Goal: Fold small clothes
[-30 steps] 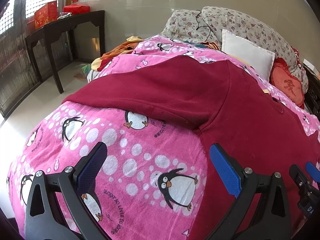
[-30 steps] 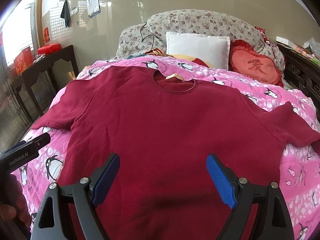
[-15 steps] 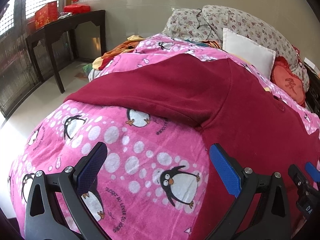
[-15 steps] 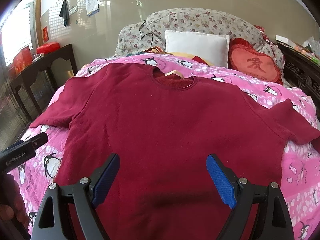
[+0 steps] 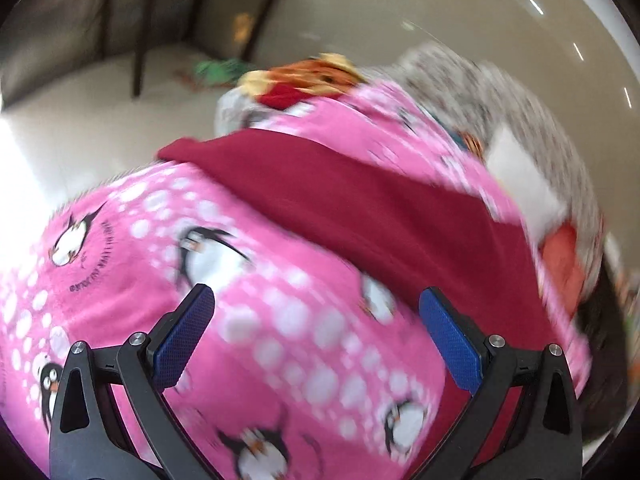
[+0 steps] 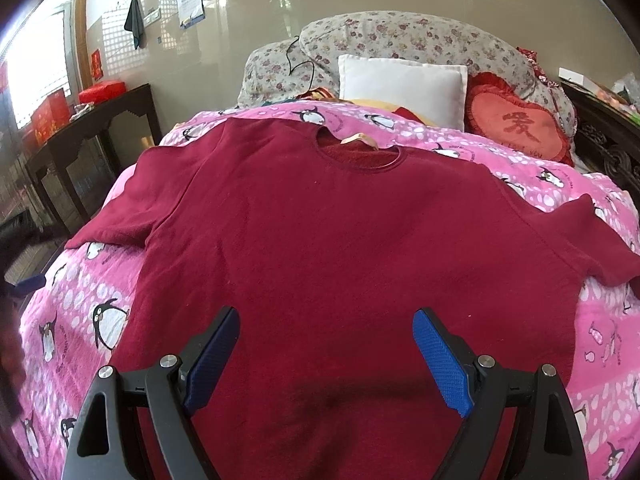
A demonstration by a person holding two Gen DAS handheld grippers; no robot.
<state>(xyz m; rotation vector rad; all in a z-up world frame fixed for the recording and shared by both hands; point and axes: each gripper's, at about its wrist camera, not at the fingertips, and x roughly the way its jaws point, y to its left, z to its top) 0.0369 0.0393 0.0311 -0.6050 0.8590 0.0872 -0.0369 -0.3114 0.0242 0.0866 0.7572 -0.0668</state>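
Note:
A dark red short-sleeved shirt [image 6: 340, 240] lies flat, front up, on a pink penguin-print blanket [image 6: 72, 320], collar toward the pillows. My right gripper [image 6: 326, 344] is open and empty, hovering above the shirt's lower middle. In the blurred left wrist view, my left gripper [image 5: 316, 328] is open and empty over the blanket [image 5: 160, 280], with the shirt's left sleeve [image 5: 320, 196] stretching across just beyond it.
Floral pillows [image 6: 400, 40], a white cushion [image 6: 400, 84] and a red heart cushion [image 6: 520, 124] stand at the bed's head. A dark side table [image 6: 92, 120] with red boxes stands left of the bed. Loose orange and yellow clothes [image 5: 312, 76] lie by the bed's far left edge.
The left gripper has swung left and tilted, blurring its view; it now faces the shirt's left sleeve instead of the hem. The right gripper has barely moved.

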